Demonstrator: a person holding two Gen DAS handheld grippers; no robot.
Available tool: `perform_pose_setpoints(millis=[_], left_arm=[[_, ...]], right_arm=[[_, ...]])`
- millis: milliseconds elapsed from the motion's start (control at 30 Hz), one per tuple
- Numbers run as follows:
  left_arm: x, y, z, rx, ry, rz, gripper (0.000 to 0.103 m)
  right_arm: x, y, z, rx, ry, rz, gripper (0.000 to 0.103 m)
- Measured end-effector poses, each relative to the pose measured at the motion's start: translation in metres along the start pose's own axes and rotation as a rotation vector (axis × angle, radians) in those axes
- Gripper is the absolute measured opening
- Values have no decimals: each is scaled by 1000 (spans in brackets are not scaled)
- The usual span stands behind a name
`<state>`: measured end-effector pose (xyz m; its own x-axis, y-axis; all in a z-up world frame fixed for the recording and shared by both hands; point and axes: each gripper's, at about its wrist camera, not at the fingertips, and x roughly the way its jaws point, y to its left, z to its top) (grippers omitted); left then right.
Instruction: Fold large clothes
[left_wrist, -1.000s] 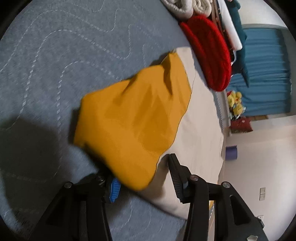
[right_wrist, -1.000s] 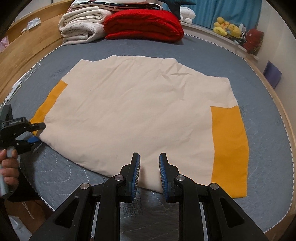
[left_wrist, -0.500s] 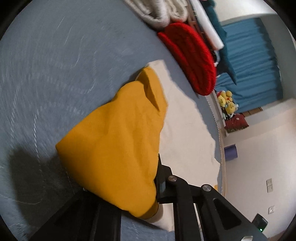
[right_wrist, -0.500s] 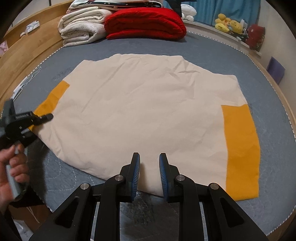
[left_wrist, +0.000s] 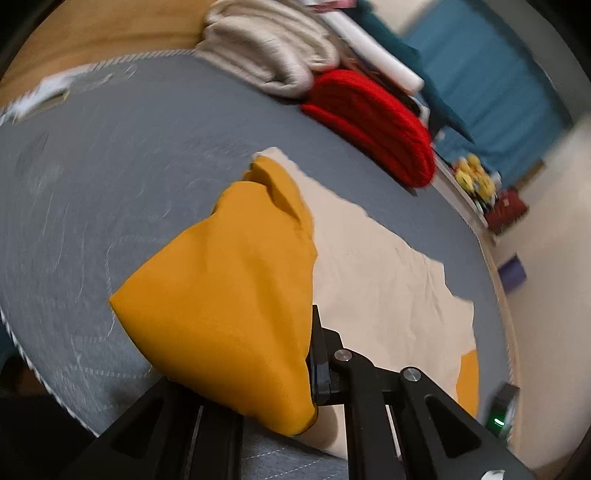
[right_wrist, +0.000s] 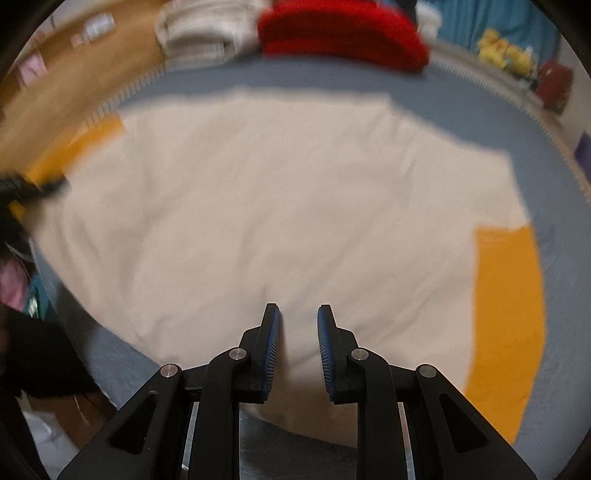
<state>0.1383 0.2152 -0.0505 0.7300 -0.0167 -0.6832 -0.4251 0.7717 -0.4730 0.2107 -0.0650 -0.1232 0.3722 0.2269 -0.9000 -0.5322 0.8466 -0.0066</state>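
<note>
- The grey quilted bed (right_wrist: 554, 314) fills both views.
- A cream garment (right_wrist: 258, 206) lies spread across the middle of it, its right orange sleeve (right_wrist: 506, 314) flat at right of frame.
- The left gripper (left_wrist: 295, 369) is clamped on the left orange sleeve (left_wrist: 229, 288), lifted, centre frame.
- The right gripper (right_wrist: 297, 350) hovers at the near hem, fingers slightly apart, empty.

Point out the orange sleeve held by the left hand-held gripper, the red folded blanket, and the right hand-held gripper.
orange sleeve (left_wrist: 229, 295): left wrist view, middle of lifted cloth.
red folded blanket (left_wrist: 373, 125): left wrist view, its top.
right hand-held gripper (right_wrist: 298, 332): right wrist view, between fingertips.
</note>
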Motion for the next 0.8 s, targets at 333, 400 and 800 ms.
perform_pose_setpoints(millis=[333, 400, 800], left_arm=[[-4, -86, -9, 253, -54, -33, 10], [-2, -103, -16, 297, -56, -39, 10], [13, -254, -71, 624, -42, -127, 9]], right_arm=[[-48, -47, 21, 73, -115, -15, 23], [-95, -67, 29, 63, -257, -33, 23], [-192, -193, -27, 227, -522, -224, 24]])
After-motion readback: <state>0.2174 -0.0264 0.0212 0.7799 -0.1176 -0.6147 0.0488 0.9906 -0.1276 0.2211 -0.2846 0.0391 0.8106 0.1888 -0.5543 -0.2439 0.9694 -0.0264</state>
